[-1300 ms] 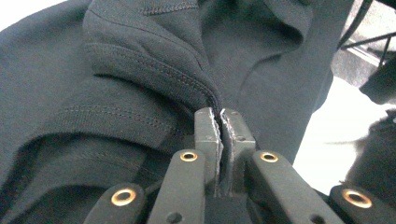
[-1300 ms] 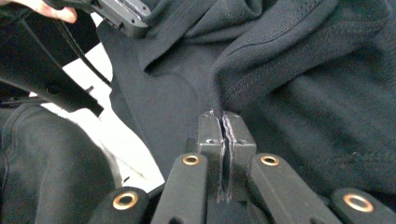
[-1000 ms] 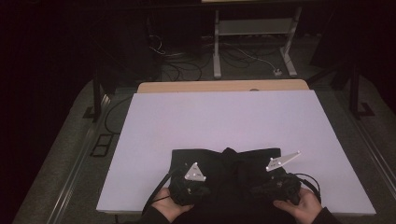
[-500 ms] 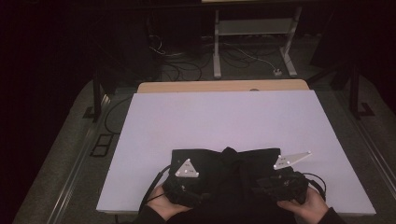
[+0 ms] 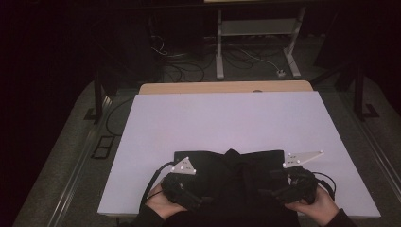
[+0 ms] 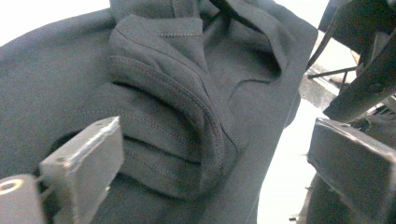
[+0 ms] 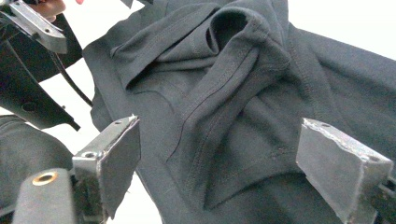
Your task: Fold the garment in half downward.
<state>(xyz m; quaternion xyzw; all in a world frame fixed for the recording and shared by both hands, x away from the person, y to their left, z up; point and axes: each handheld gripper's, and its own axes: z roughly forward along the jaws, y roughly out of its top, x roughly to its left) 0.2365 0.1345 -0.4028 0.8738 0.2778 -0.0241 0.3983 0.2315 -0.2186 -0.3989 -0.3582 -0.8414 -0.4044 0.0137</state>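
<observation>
High view: black garment, folded into a rough rectangle, lying flat at the near edge of the white table; left gripper at its left end, right gripper at its right end, a hand behind each. Against the frames of a second ago, both grippers sit in much the same place, and the cloth no longer looks gathered at either one. Left gripper view: jaws have just been opening and now stand spread, the garment lying loose below and between them, a stitched fold uppermost, nothing pinched. Right gripper view: jaws likewise just opened and wide apart, a hemmed fold of the garment resting slack between them, pads clear of the cloth. Judgement: fold released; this stage of the folding looks finished.
</observation>
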